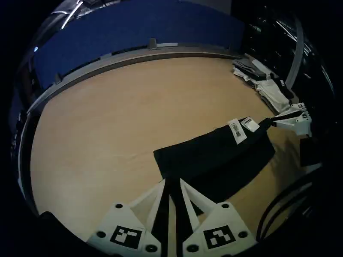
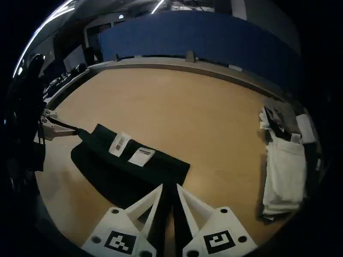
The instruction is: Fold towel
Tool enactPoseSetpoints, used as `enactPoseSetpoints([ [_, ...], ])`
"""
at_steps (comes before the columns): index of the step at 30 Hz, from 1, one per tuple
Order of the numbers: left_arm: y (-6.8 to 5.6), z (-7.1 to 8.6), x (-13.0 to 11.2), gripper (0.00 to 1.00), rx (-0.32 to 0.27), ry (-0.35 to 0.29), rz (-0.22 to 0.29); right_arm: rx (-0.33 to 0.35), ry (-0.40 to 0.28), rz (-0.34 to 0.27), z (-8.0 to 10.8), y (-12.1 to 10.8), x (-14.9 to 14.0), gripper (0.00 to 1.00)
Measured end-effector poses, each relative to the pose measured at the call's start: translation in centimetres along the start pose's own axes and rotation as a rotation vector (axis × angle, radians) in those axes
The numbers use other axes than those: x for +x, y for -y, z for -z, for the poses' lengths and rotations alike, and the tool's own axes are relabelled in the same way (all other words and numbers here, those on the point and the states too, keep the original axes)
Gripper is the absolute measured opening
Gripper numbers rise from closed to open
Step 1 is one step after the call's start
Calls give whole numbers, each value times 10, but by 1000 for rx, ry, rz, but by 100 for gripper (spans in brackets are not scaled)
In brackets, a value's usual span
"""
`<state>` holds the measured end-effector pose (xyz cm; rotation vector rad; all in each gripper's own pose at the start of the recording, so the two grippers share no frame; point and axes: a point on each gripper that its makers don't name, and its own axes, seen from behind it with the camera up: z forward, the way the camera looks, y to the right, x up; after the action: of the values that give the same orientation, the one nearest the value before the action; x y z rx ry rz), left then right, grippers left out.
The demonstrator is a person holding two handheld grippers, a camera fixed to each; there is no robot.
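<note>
Towel [image 1: 210,152], black, white-tagged, half-folded.

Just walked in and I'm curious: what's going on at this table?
A person is working a dark towel with two handheld grippers. The left gripper pinches one end and the right gripper pinches the opposite end, so the towel is stretched between them over the wooden table. A stack of folded cloths sits off to the side.
</note>
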<state>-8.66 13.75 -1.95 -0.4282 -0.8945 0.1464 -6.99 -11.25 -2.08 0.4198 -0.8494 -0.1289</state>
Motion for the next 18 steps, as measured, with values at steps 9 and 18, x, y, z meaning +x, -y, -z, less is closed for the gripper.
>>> enactPoseSetpoints([
  [9,6,-13,0,10,16,9,-1,-22,8,-8,-14,-6,-3,11],
  [18,15,-17,-1,19,52,13,-1,-61,11,6,-24,-15,-5,35],
])
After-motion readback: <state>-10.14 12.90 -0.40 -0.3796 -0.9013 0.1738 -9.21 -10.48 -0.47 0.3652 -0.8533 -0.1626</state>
